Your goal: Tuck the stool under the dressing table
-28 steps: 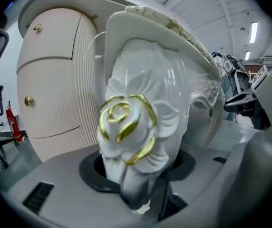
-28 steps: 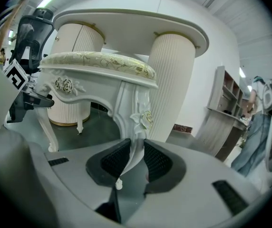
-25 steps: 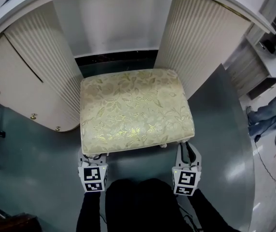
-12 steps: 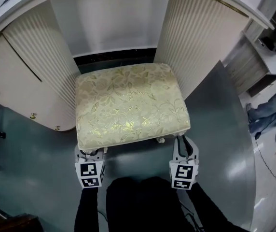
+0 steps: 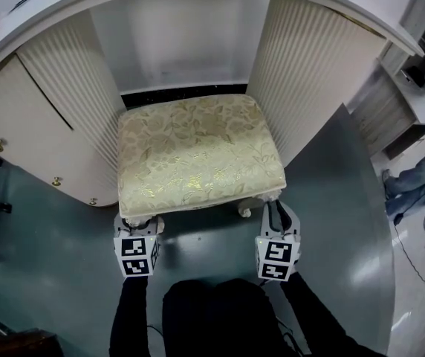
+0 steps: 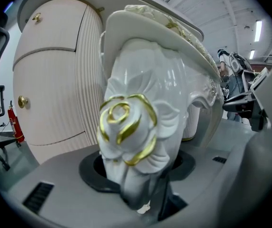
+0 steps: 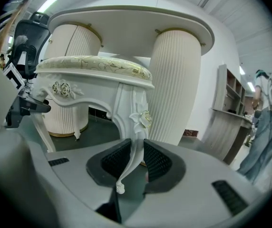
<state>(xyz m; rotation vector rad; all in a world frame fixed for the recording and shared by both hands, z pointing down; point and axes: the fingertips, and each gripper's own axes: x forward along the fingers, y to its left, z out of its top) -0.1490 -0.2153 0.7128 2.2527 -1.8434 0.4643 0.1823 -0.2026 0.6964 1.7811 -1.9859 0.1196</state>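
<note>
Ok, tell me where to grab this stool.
Take its two front legs from the near side, as the left gripper and right gripper do: slim uprights fit between jaws, the cushioned seat is too broad, and the dressing table encloses the back.

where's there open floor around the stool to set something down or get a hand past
Bare floor left of the left gripper, in front of the left pedestal; a wider patch right of the right gripper, beside the right pedestal. Crowded: the stool fills the kneehole, both grippers clamped on its front legs.
</note>
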